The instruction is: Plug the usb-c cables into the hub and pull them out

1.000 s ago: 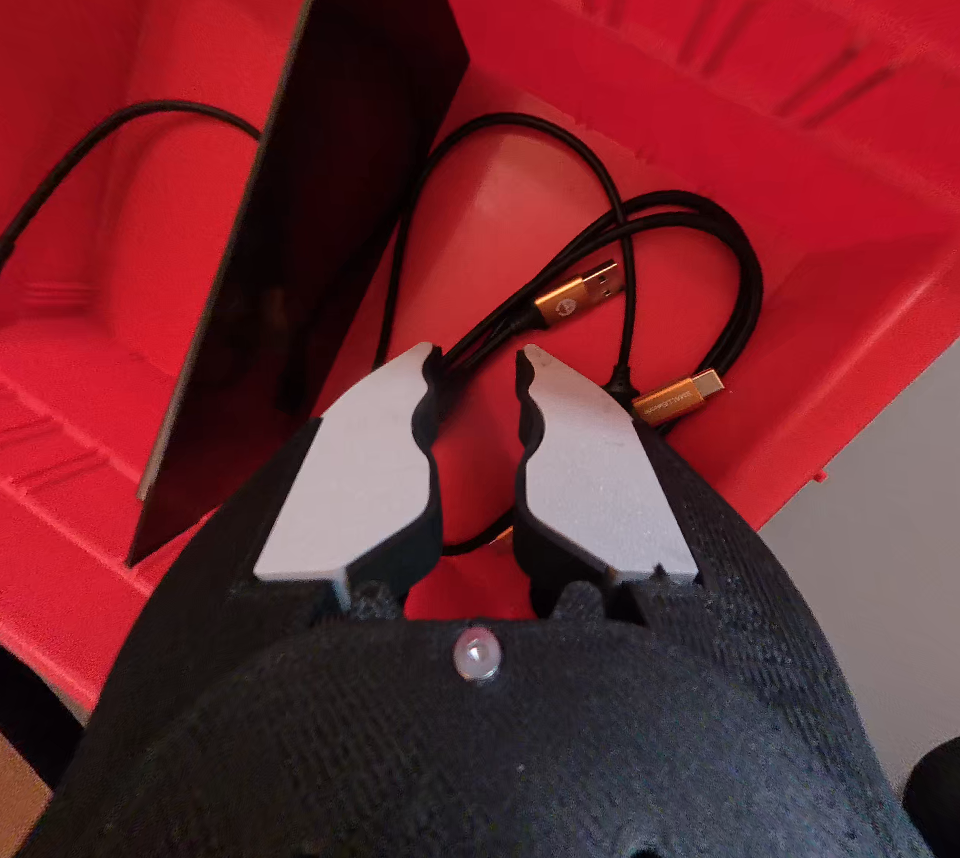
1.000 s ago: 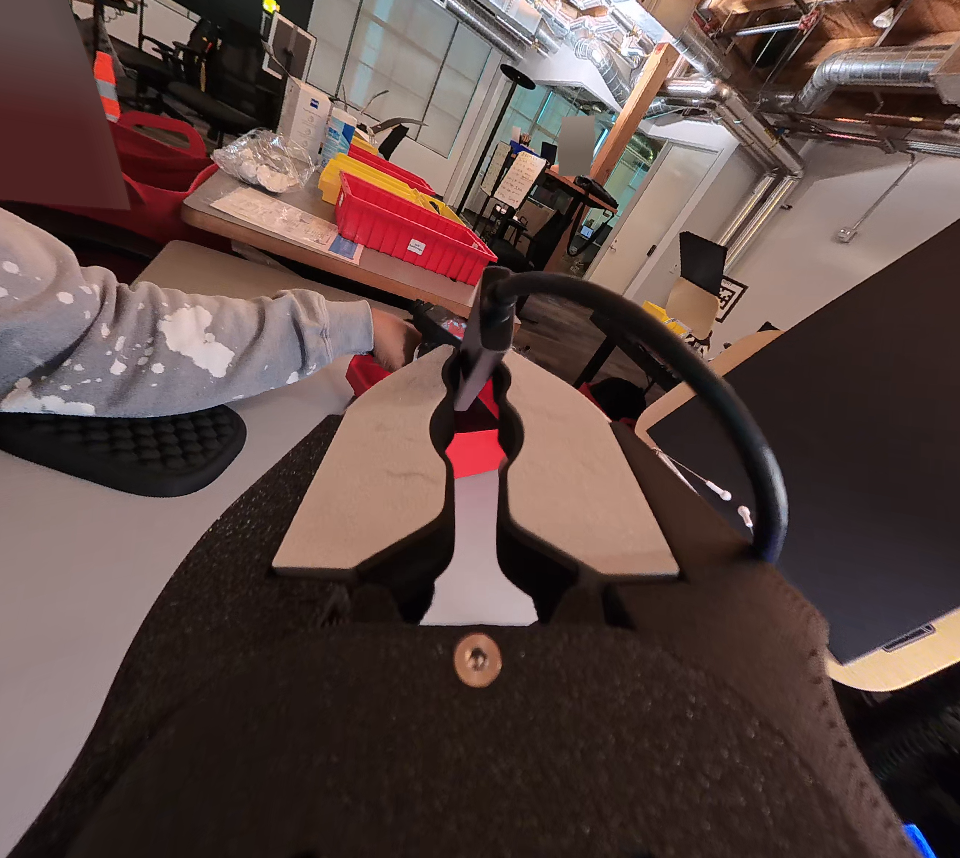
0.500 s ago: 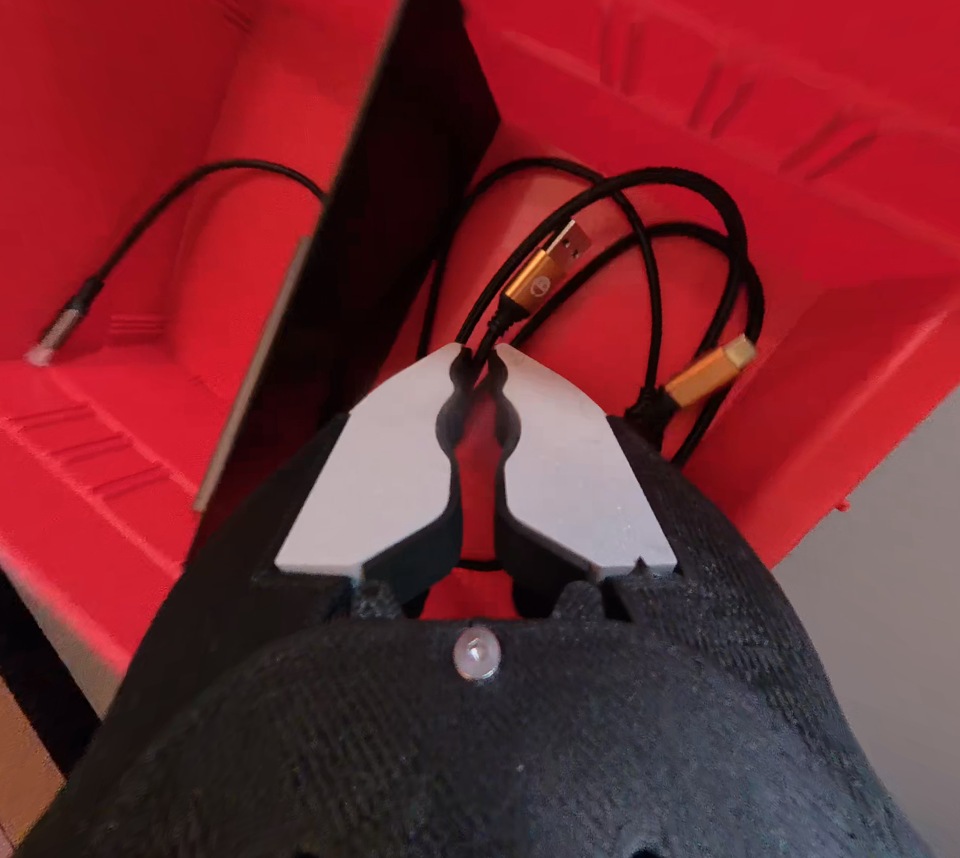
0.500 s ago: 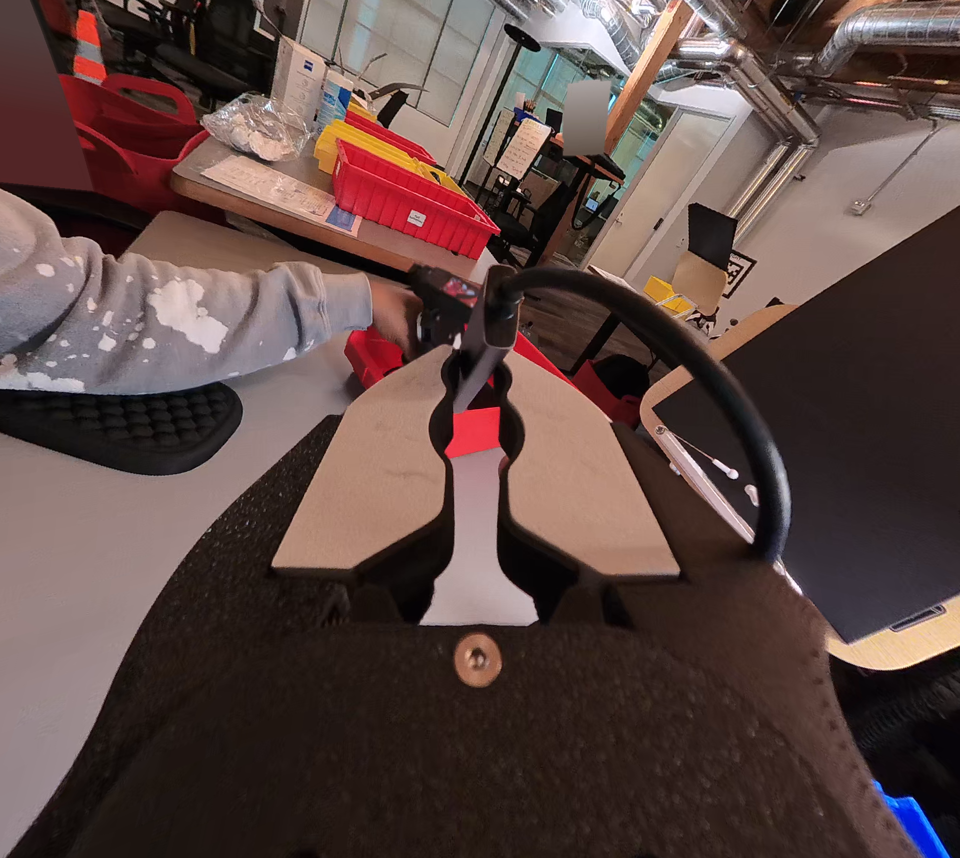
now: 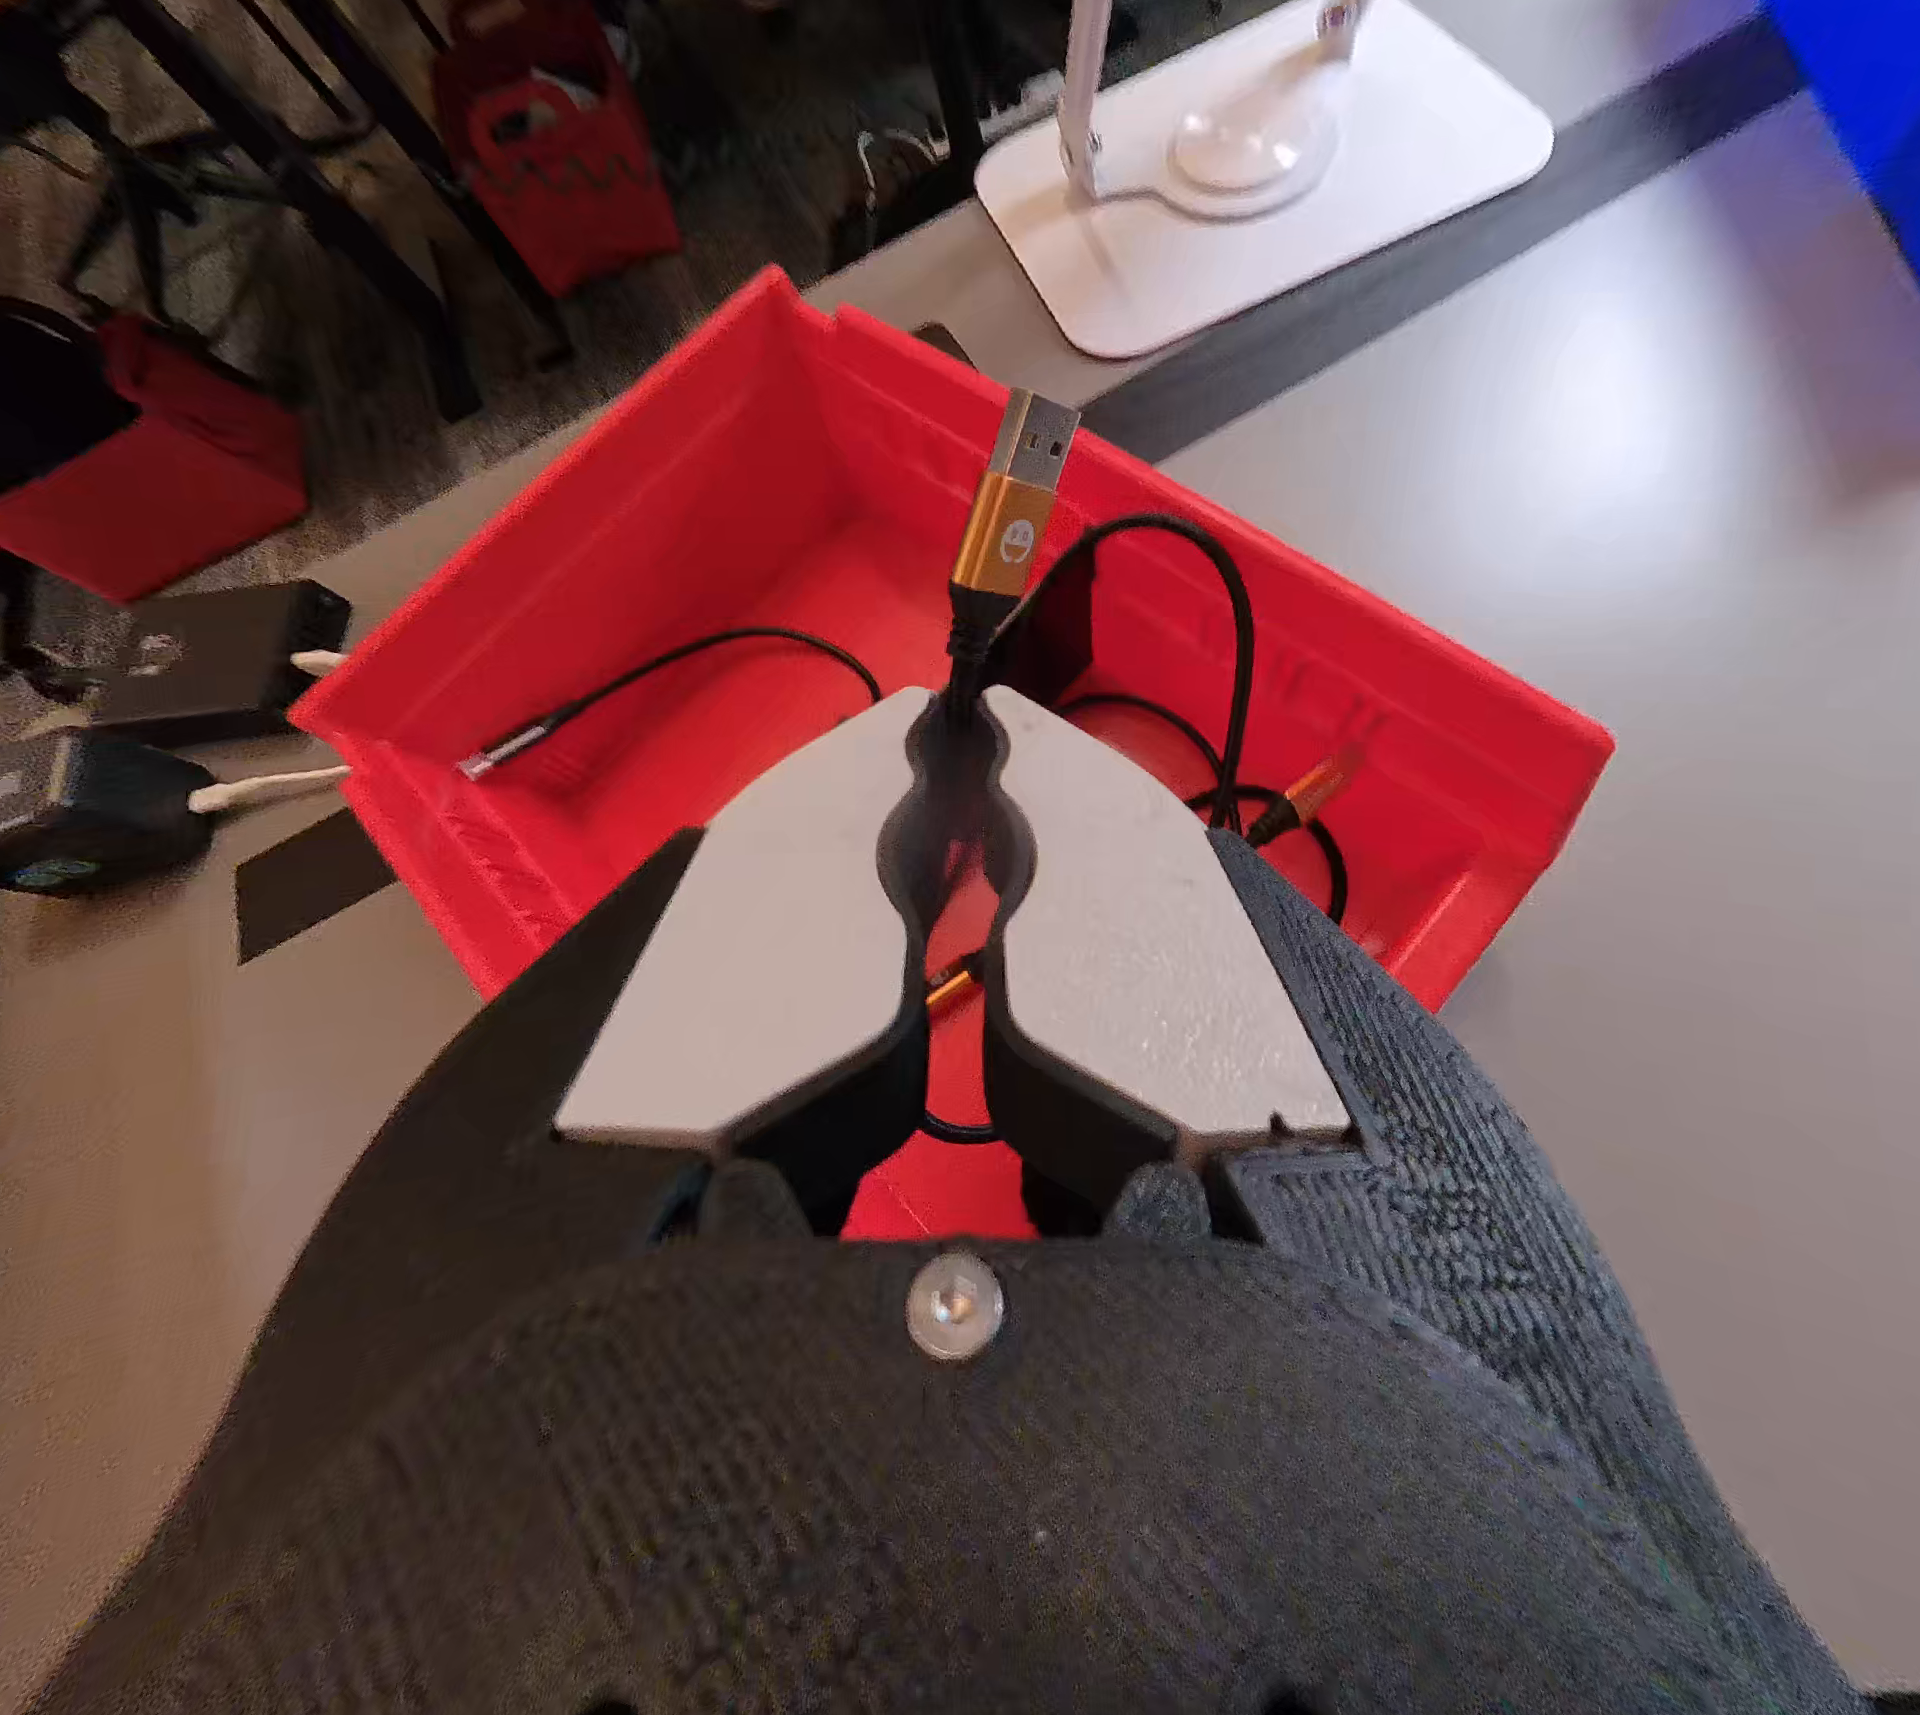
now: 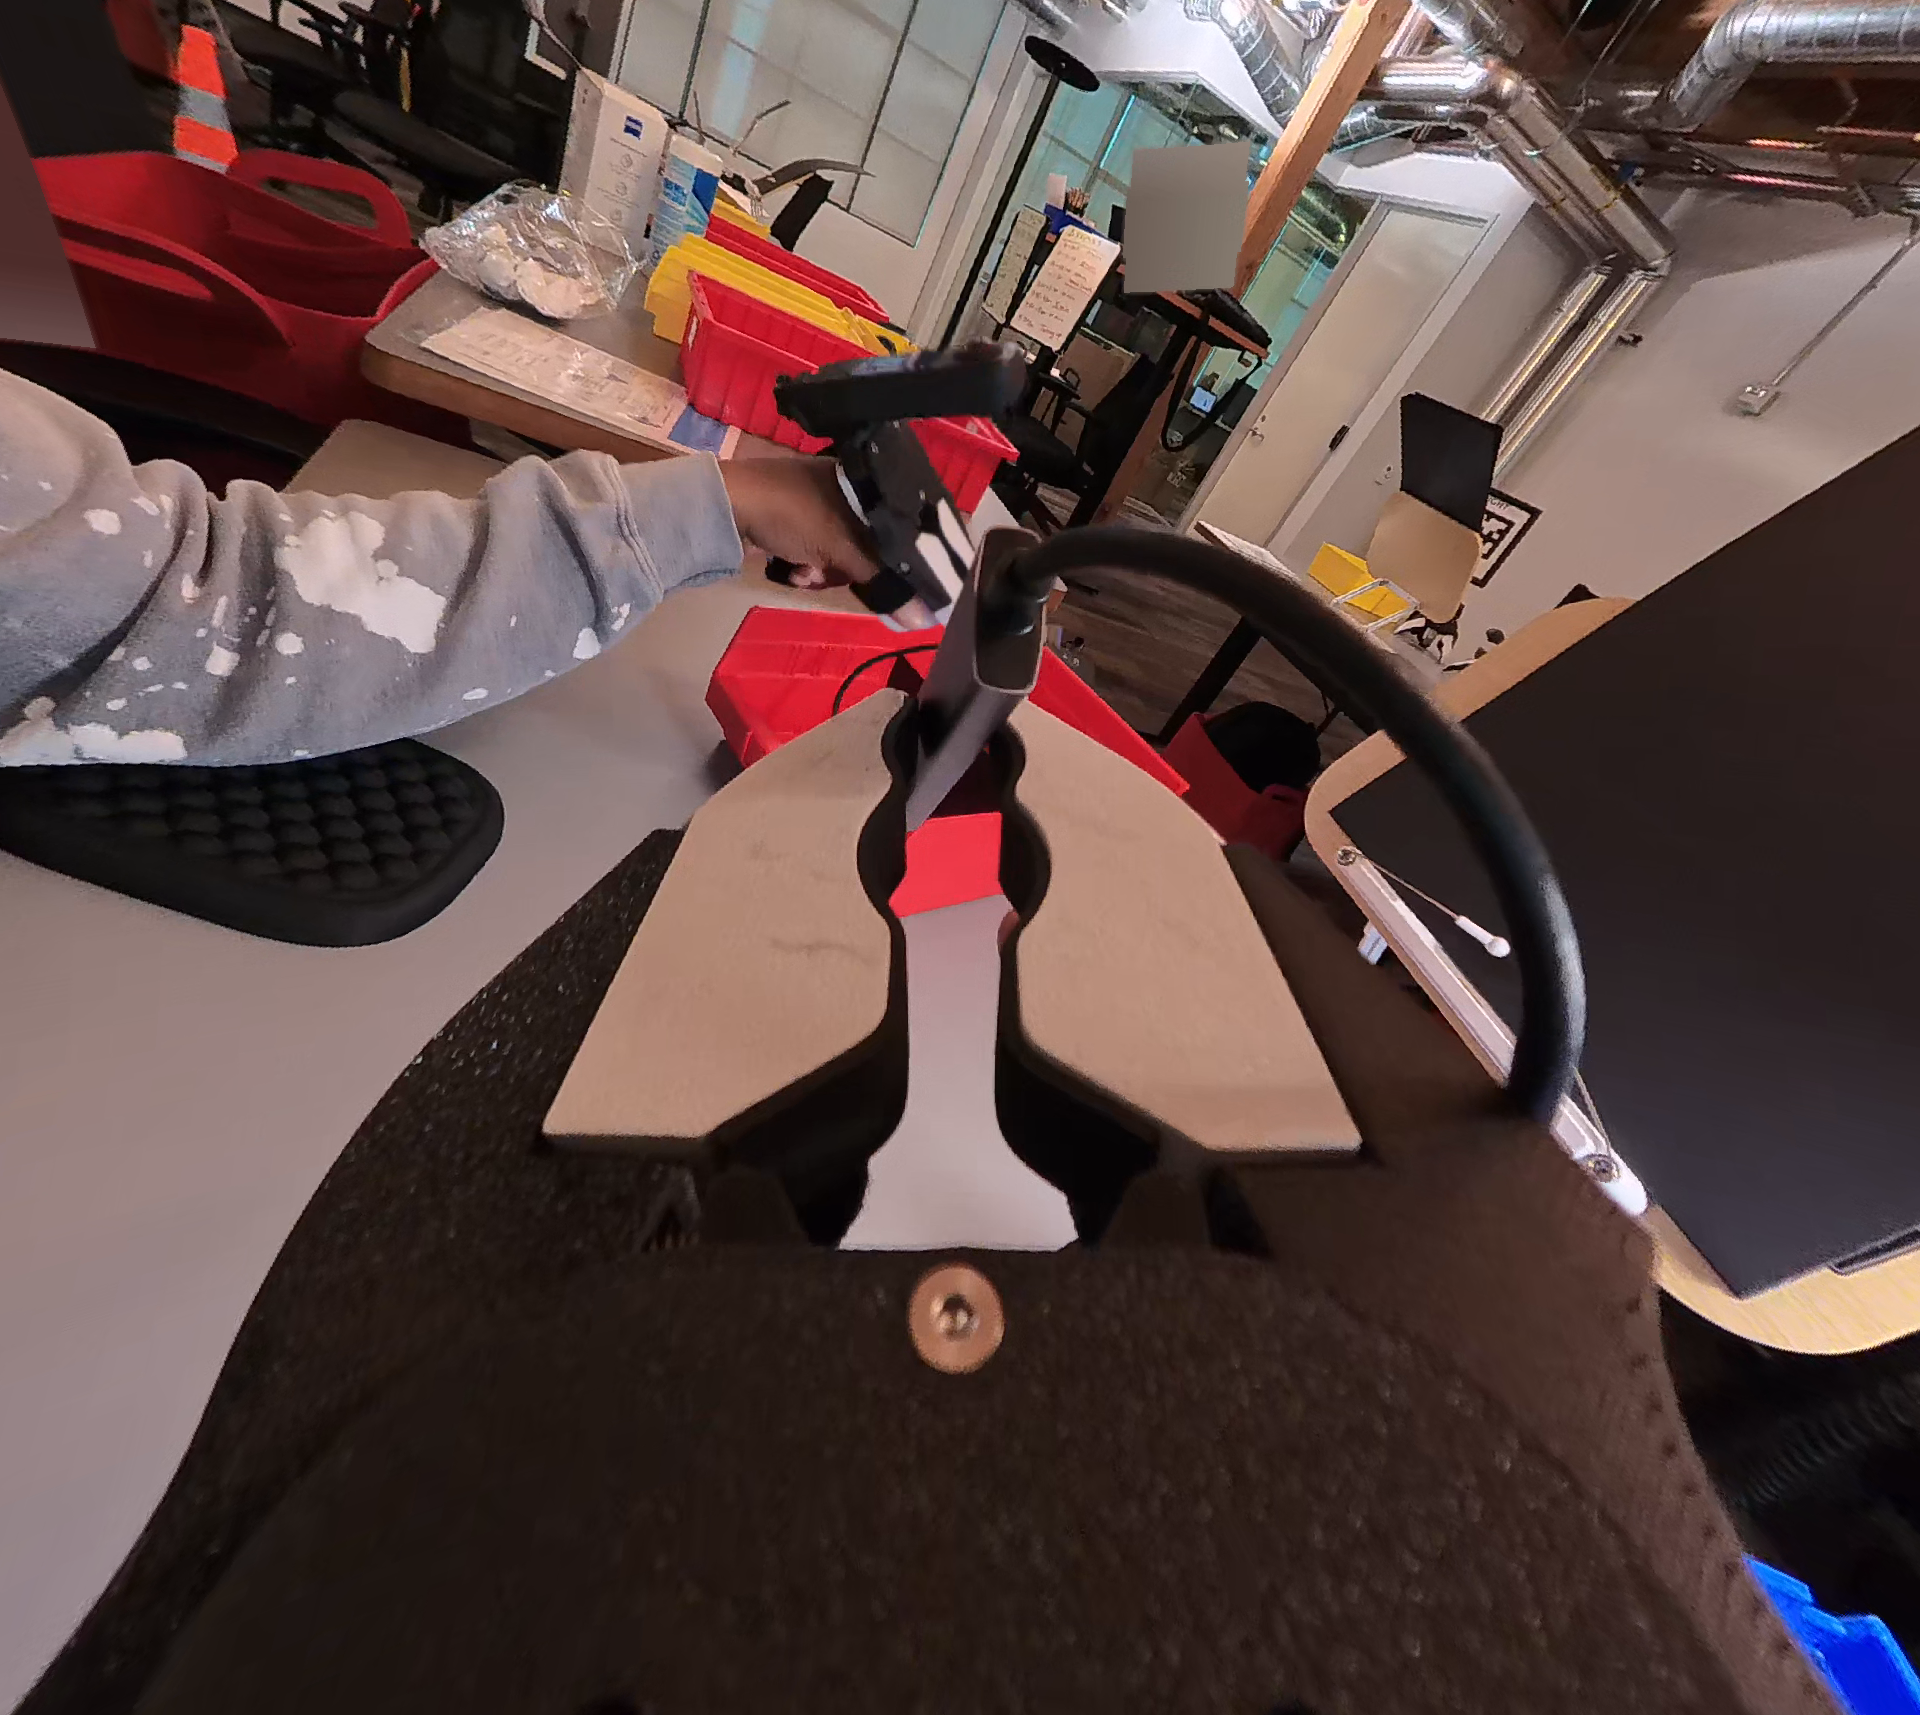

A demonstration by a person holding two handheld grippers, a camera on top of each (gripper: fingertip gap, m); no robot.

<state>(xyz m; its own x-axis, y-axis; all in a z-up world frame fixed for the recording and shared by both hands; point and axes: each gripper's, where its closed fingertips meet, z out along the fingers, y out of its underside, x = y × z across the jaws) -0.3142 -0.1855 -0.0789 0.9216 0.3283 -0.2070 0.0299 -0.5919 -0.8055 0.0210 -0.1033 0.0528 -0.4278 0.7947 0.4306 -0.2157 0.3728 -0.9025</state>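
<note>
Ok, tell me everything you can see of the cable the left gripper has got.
The cable is thin, black and braided-looking. The left gripper is shut on it just below its plug, an orange metallic shell with a flat silver USB-A style tip, upright and lifted above the red bin. Behind the plug the cord arcs down into the bin, where another orange connector lies.

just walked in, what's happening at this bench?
A person is working two handheld grippers. The left gripper is shut on a black cable just behind its orange-sleeved plug, held above a red bin where more cables lie. The right gripper is shut on a slim grey hub, whose own thick black lead arcs off to the right. Nothing is plugged into the hub yet.
</note>
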